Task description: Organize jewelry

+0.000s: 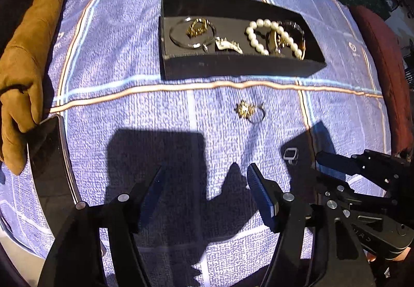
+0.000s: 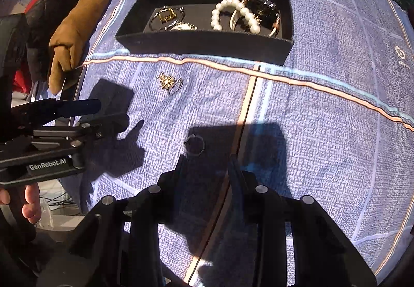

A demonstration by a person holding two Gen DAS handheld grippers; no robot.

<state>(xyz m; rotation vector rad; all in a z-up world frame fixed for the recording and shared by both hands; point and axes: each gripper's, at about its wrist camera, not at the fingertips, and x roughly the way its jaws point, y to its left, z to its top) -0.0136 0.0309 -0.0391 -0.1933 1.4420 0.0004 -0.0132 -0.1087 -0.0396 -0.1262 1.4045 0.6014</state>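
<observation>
Ring [image 2: 194,145] just ahead of parted R gripper [image 2: 207,161] fingertips

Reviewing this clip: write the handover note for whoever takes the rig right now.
Left gripper: open, empty, above the cloth.
Right gripper: open, empty, just short of the silver ring, not touching it.
Black tray: already holds the pearl bracelet, a bangle and other pieces.
Left to do: silver ring and gold ring, both loose on the blue cloth, go into the tray.
</observation>
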